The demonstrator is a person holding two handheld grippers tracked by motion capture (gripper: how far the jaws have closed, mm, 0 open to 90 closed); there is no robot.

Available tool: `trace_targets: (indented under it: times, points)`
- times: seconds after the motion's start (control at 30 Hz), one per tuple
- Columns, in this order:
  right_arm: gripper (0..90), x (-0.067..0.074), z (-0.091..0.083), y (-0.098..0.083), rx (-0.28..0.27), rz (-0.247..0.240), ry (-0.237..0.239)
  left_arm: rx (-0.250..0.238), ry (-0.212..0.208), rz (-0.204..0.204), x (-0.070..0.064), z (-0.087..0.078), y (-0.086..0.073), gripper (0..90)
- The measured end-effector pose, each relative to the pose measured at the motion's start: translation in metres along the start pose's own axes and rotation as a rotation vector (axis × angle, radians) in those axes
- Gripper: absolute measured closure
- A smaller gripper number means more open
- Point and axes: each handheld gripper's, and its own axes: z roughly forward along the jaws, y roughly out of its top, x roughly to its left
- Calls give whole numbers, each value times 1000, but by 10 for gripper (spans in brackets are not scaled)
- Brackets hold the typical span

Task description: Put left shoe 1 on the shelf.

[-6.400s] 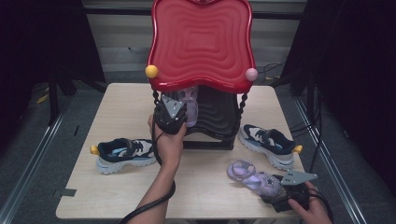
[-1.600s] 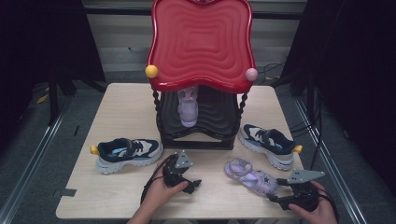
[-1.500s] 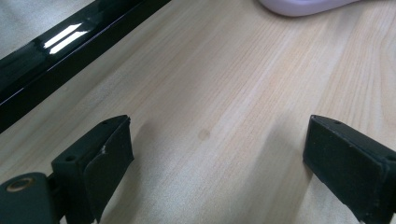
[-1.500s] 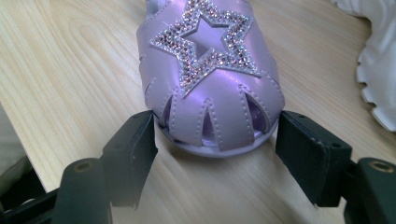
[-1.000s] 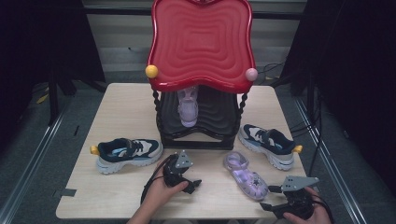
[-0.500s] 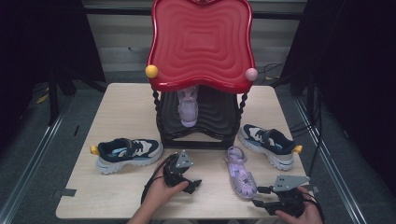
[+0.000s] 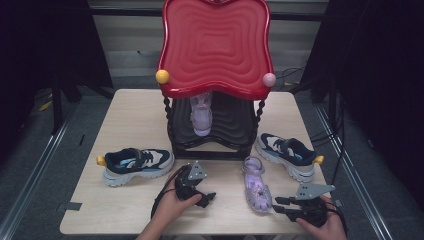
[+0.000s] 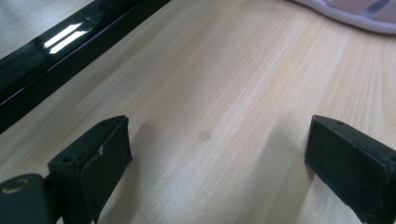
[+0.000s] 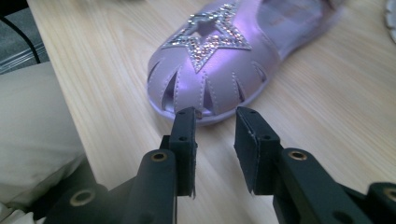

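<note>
The wooden table (image 7: 130, 115) carried a red-topped black shoe rack (image 7: 216, 45), with one lilac sandal (image 7: 201, 116) on its lower shelf; a navy sneaker (image 7: 137, 164) lay to the left of the rack and another sneaker (image 7: 287, 152) to its right; the second lilac sandal (image 7: 257, 184) lay flat in front of the rack, toe toward the person; the right gripper (image 9: 214, 122) sat just at that toe, its jaws having just been closing, narrowly parted with nothing between them; the left gripper (image 8: 215, 158) rested on bare wood, jaws spread wide.
</note>
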Motion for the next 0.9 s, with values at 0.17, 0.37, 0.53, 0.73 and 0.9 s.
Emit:
trace_targets:
  times: [0.17,0.37,0.53,0.73,0.9]
  points:
    - [662,15,12,9,-9,-50,46,1,0,0,0,0,0,65]
    - [612,4,-1,12,-79,-1,20,0,1,1,0,0,0,65]
    - [622,-18,-9,19,-107,45,-96,0,1,1,0,0,0,65]
    - [643,-36,1,45,-131,23,-173,3,-6,1,0,0,0,65]
    - [668,-52,20,76,-110,-1,-236,0,1,1,0,0,0,65]
